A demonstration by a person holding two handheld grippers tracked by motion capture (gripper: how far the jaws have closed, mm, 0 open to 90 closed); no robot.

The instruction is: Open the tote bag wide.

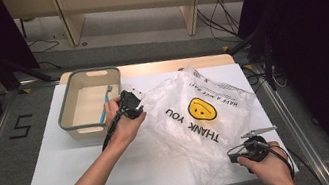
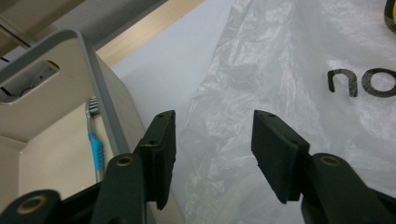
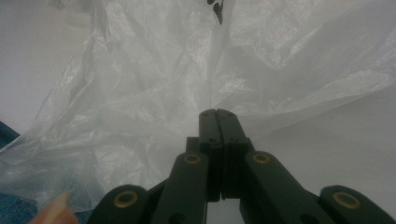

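A crumpled clear plastic bag (image 1: 197,117) printed with "THANK YOU" and a yellow smiley lies across the white table (image 1: 89,171). My left gripper (image 1: 131,99) hovers open at the bag's left edge, just right of the grey bin (image 1: 65,104). In the left gripper view its jaws (image 2: 212,126) stand wide apart above the bag (image 2: 280,70), with nothing between them. My right gripper (image 1: 236,153) is at the bag's near right edge. In the right gripper view its jaws (image 3: 217,112) are pressed together on the edge of the bag (image 3: 163,70).
The grey bin (image 2: 100,84) holds a blue-handled toothbrush (image 1: 105,102) (image 2: 95,149) leaning against its right wall. The table's wooden far edge (image 1: 148,67) lies behind the bin. A dark curtain and cables flank the right side.
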